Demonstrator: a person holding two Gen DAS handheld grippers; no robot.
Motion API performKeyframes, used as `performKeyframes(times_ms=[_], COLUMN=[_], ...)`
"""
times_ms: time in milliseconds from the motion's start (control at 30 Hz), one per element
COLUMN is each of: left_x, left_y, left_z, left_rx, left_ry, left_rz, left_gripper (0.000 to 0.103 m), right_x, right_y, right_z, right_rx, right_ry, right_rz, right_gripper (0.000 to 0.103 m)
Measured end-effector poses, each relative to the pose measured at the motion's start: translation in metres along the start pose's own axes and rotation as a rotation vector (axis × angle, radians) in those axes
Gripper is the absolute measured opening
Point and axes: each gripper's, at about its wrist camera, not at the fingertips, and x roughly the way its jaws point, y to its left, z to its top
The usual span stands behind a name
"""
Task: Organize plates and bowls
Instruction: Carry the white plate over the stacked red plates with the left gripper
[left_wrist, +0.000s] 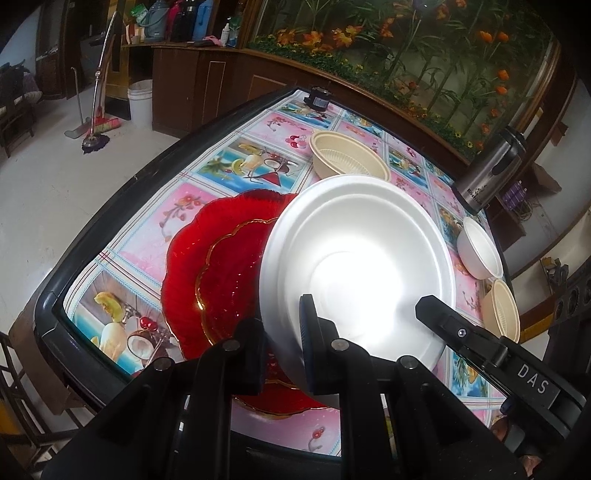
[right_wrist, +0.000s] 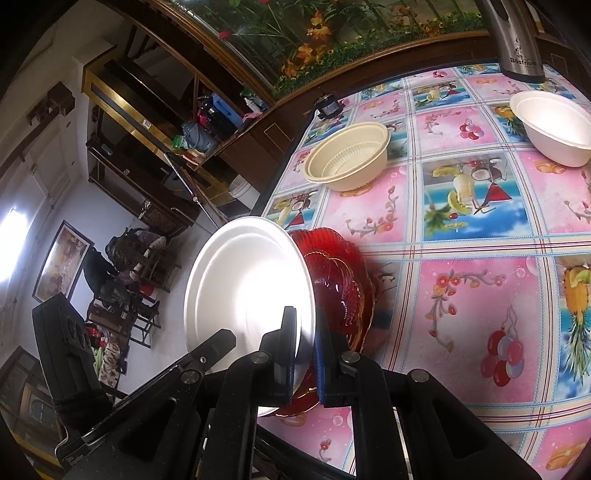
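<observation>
I had both the left gripper (left_wrist: 284, 350) and right gripper (right_wrist: 304, 354) clamped on the white plate's (left_wrist: 354, 266) near rim, tilted above the red plate (left_wrist: 218, 266) on the desk (right_wrist: 461, 295), judging it best lowered level and centred.

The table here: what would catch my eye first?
A white plate, tilted and glaring with light, is pinched at its rim by both the left gripper and right gripper. Beneath it lie red glass plates on a loud fruit-print tablecloth, with a cream bowl behind.
</observation>
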Motion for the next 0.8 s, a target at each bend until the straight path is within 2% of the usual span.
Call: performKeyframes(times_ms=[800], left_x=[0.021], left_y=[0.017], left_z=[-0.004], left_rx=[-0.030], left_ry=[0.064], left_rz=[0.039], left_gripper=[0.013], right_x=[0.037], right_y=[-0.001], right_z=[-0.005], right_rx=[0.003], right_ry=[0.086], right_rz=[-0.026], right_gripper=[0.008])
